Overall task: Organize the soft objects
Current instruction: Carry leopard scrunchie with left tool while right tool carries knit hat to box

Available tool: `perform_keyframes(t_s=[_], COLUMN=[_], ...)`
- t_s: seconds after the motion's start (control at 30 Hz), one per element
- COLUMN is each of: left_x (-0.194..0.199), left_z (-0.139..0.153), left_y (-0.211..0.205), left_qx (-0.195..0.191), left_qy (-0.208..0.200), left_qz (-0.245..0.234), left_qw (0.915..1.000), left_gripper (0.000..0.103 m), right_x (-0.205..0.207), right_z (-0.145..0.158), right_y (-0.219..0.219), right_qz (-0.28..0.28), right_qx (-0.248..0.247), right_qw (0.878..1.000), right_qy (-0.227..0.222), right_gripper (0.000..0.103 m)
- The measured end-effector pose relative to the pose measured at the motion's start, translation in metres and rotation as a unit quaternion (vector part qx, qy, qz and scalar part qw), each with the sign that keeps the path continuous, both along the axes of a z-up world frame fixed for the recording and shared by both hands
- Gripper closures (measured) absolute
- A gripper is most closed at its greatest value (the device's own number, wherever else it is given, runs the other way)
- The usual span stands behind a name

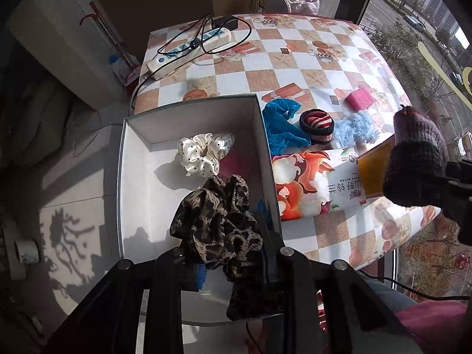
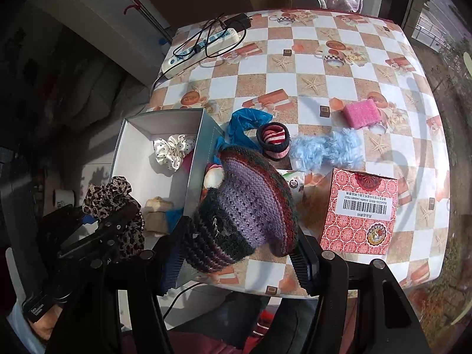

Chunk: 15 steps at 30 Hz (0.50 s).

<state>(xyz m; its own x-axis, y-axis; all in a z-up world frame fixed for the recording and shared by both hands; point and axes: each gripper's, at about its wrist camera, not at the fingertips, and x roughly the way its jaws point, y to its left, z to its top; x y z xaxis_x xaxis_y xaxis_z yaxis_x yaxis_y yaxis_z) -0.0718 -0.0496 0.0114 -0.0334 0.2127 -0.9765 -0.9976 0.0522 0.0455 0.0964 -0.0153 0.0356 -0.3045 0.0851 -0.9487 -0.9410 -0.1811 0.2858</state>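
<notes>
The leopard-print scrunchie (image 1: 219, 221) hangs pinched between the 2 fingers of the left gripper (image 1: 233, 253), which is held over the near end of the white box (image 1: 194, 109) and points down into it. Ahead of that gripper, on the box floor, lies a cream polka-dot scrunchie (image 1: 202, 153) (a dark pink item shows just behind it). The right gripper (image 2: 236, 250) is raised over the table's near edge, beside the box's right wall, its jaws closed on a knitted purple hat (image 2: 244, 203) that bulges forward between them. Beyond the hat on the checkered tablecloth (image 2: 339, 67) lie a blue cloth (image 2: 244, 124), a striped wristband (image 2: 273, 140), a fluffy light-blue piece (image 2: 327, 147) and a pink sponge (image 2: 361, 113). A red printed carton (image 2: 358, 211) sits right of the right gripper.
</notes>
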Motion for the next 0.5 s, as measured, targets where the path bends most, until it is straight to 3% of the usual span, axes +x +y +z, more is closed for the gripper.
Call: perform_keyframes(t_s=[0.5], left_x=[-0.0034], left_z=[-0.0006], left_y=[0.0001], left_qx=[0.002], left_qy=[0.0], left_qz=[-0.017], left_qw=[0.9999], left_gripper=[0.074], right_x=[-0.003], right_z=[0.0016], right_y=[-0.0041], right_qz=[-0.031], right_qx=[0.001], right_qw=[1.0], right_qy=[-0.001], right_gripper=[0.039])
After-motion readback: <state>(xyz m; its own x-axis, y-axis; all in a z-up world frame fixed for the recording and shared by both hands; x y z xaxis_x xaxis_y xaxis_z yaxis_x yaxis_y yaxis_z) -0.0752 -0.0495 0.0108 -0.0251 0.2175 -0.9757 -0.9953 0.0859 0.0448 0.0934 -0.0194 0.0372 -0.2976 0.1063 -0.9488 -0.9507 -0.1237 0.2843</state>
